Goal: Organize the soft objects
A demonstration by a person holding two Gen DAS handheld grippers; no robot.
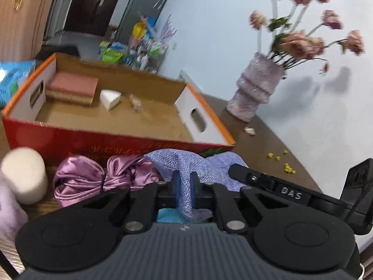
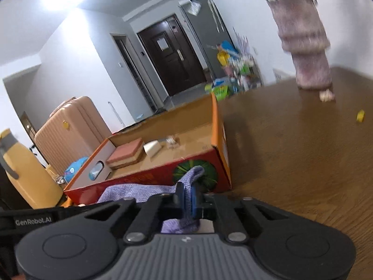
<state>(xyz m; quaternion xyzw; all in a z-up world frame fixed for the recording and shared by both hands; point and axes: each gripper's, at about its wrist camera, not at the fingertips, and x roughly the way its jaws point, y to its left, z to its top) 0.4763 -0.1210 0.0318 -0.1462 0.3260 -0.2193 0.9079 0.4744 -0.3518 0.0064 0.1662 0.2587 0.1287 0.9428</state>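
Both grippers are shut on one lavender knit cloth [image 1: 177,161], held in front of a red and orange cardboard box [image 1: 77,140]. My left gripper [image 1: 185,182] pinches one part of it. My right gripper [image 2: 186,194] pinches another part of the cloth [image 2: 139,192], and its black body [image 1: 268,182] shows in the left wrist view. The box [image 2: 205,154] holds a pink layered sponge [image 1: 72,87], a white wedge sponge [image 1: 110,98] and a small pale scrap [image 1: 136,102]. A purple satin bundle [image 1: 93,177] and a white foam cylinder [image 1: 24,177] lie on the table to the left.
A furry pink vase [image 1: 254,88] with pink flowers stands at the back right on the brown wooden table [image 2: 291,151]. Small yellow bits [image 1: 289,168] and a pale scrap [image 1: 249,130] lie near it. A yellow jug [image 2: 25,170] and a pink suitcase [image 2: 70,130] are at the left.
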